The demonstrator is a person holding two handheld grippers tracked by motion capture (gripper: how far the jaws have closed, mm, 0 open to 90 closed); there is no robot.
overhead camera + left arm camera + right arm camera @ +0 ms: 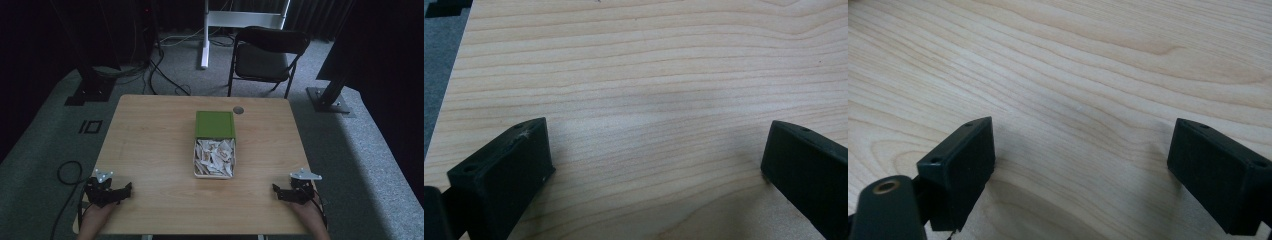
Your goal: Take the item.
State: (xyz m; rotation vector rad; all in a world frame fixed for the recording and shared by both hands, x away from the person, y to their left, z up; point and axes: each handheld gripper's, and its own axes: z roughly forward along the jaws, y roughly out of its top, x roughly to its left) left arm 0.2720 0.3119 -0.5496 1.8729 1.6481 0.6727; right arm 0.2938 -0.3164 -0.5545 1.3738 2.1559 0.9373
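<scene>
A white box (214,158) full of pale paper-like scraps sits at the middle of the wooden table (150,145), and its green lid (215,124) lies just behind it. My left gripper (116,192) rests near the front left corner, held by a hand. In the left gripper view its jaws stand wide apart over bare wood, so my left gripper (656,150) is open and empty. My right gripper (282,192) rests near the front right corner. The right gripper view shows my right gripper (1080,150) open too, with only wood between its jaws.
A small round grey cap (238,110) sits in the tabletop behind the lid. Beyond the table stand a black folding chair (267,55), a white stand (205,35) and dark posts. Cables (67,172) lie on the grey carpet at the left.
</scene>
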